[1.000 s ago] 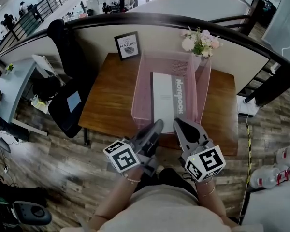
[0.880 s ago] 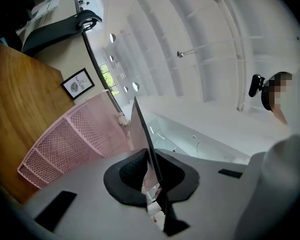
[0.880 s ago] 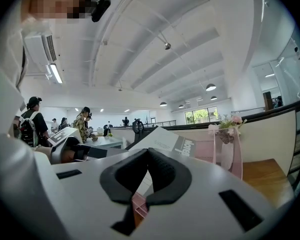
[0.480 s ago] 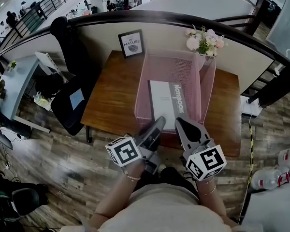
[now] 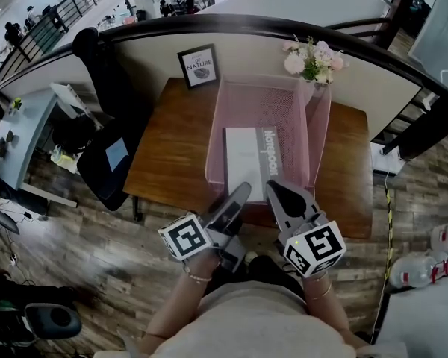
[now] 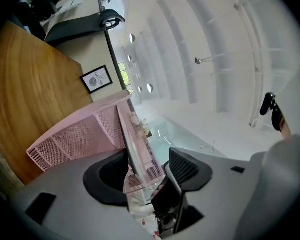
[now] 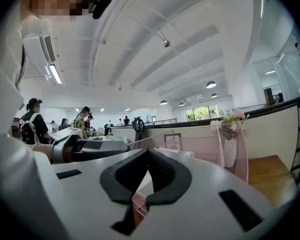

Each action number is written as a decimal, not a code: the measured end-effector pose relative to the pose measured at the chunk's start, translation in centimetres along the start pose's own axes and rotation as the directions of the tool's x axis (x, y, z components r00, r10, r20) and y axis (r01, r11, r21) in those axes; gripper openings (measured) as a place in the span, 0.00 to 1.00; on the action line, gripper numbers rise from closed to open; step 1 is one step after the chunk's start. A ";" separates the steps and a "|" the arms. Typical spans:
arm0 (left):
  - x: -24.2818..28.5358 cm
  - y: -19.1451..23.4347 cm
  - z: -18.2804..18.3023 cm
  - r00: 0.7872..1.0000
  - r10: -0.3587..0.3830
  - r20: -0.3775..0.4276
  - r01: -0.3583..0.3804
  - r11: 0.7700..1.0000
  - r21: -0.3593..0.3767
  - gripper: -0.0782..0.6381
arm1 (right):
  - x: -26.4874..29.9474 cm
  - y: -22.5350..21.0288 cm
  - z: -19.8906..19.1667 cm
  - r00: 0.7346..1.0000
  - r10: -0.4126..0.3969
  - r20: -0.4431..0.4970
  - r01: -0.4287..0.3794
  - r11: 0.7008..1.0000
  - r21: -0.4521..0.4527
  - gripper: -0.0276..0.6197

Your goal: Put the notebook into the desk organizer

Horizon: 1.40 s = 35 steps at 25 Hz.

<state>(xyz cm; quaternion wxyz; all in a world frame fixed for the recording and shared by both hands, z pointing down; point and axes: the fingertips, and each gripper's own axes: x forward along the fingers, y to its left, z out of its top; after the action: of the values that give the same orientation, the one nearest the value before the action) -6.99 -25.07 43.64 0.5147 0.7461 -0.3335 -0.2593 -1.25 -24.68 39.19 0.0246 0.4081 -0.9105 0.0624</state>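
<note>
1. Wood-plank floor [image 5: 97, 252] surrounds a brown bench [image 5: 172, 148] with a smooth, grained top. It stands against a low cream partition capped by a dark rail.
2. Just ahead of both sets of jaws sits the desk organizer [image 5: 265, 99], a pink tray of fine wire mesh with tall, straight walls.
3. The notebook [image 5: 245, 151] lies flat inside it, just beyond the jaw tips. It is a pale rectangle with a grey spine strip bearing white lettering.
4. The left gripper [image 5: 237, 198] has just been opening its jaws. They stand released, with the organizer's thin mesh wall edge-on between the ribbed black pads and neither pad pressing on it.
5. The right gripper [image 5: 278, 192] has its jaws clenched, tips meeting. Mesh and a pale surface show below them, but whether they pinch anything is hard to make out.
6. Farther past the jaws, a black-framed print [image 5: 196, 67] leans on the partition, and pale flowers [image 5: 310, 60] stand behind the organizer's far corner.
7. The notebook's near end is hidden behind the jaws.
</note>
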 end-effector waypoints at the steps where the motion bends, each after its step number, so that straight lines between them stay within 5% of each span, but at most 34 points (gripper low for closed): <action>1: 0.0 -0.1 -0.1 1.000 -0.014 0.004 0.014 1.000 -0.025 0.46 | 0.0 0.0 -0.1 1.000 -0.001 -0.001 0.001 1.000 0.001 0.06; 16: -1.3 0.9 -1.2 1.000 -0.005 -0.015 0.004 0.999 -0.054 0.55 | 0.0 0.3 -0.4 1.000 0.014 -0.006 -0.014 1.000 0.003 0.06; 23: -2.7 1.2 -1.8 1.000 -0.011 -0.017 0.010 0.998 -0.054 0.47 | 0.0 0.6 -0.5 1.000 0.021 -0.015 -0.021 1.000 0.000 0.06; 32: -3.0 1.8 -2.2 0.999 -0.009 -0.042 0.010 1.000 0.024 0.15 | -0.1 0.5 -0.3 1.000 0.015 -0.012 -0.015 1.000 0.002 0.06; 35: -2.5 1.8 -1.7 0.999 -0.025 -0.046 0.027 0.998 0.055 0.15 | -0.1 0.5 -0.2 1.000 0.013 -0.009 -0.013 1.000 0.000 0.06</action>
<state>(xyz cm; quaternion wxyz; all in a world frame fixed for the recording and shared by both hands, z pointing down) -7.83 -22.58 45.98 0.4977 0.7701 -0.3192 -0.2396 -1.56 -24.25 39.33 0.0281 0.4017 -0.9131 0.0645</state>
